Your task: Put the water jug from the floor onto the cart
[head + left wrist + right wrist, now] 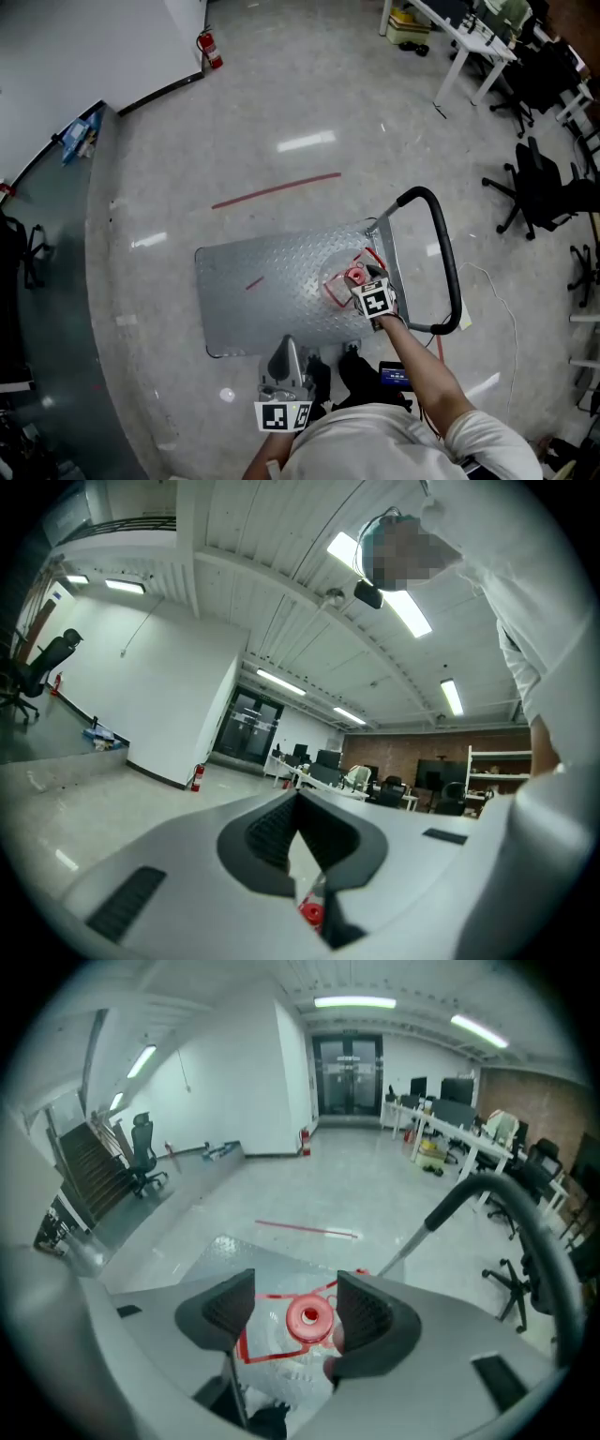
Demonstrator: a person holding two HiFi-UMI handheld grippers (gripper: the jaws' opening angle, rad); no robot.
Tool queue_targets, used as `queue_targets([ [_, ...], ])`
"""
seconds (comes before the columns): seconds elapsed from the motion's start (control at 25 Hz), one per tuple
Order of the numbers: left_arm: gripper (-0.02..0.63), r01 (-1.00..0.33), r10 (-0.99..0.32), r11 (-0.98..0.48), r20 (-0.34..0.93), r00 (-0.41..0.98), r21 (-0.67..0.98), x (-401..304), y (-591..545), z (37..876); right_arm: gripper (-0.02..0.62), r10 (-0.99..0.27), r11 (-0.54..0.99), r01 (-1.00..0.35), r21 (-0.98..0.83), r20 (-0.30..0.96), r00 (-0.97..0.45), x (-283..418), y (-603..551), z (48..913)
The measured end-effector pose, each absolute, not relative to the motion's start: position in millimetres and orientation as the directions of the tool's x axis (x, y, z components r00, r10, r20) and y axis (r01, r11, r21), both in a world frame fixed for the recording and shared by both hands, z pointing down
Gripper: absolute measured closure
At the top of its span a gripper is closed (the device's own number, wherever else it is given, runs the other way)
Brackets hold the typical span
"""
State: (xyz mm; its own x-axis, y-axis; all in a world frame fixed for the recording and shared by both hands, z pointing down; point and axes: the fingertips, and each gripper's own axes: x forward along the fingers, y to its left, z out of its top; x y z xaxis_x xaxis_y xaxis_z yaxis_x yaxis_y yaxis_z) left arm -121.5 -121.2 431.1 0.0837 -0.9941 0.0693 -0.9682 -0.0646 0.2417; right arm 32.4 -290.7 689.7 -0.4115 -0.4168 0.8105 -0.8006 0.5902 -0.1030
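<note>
The clear water jug (339, 284) with a red cap (309, 1316) and red label stands upright over the handle end of the cart's silver tread-plate deck (272, 281). I cannot tell whether its base rests on the deck. My right gripper (367, 286) is directly above it. In the right gripper view its jaws (295, 1302) are open on either side of the cap, the right pad (361, 1312) close to it, the left pad apart. My left gripper (286, 354) hangs by the deck's near edge, shut (298, 803) and holding nothing.
The cart's black push handle (448, 253) arches just right of the jug. Office chairs (539, 187) and white desks (469, 37) stand at the right and back. A red tape line (277, 190) marks the floor beyond the cart. A dark raised platform (56, 281) curves along the left.
</note>
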Motion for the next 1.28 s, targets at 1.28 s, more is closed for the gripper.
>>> queue_targets([
  [1.28, 0.603, -0.942, -0.955, -0.291, -0.106, 0.276, 0.171, -65, -128, 361, 0.583, -0.836, 0.539, -0.837, -0.097, 0.062, -0.546, 84, -162, 397],
])
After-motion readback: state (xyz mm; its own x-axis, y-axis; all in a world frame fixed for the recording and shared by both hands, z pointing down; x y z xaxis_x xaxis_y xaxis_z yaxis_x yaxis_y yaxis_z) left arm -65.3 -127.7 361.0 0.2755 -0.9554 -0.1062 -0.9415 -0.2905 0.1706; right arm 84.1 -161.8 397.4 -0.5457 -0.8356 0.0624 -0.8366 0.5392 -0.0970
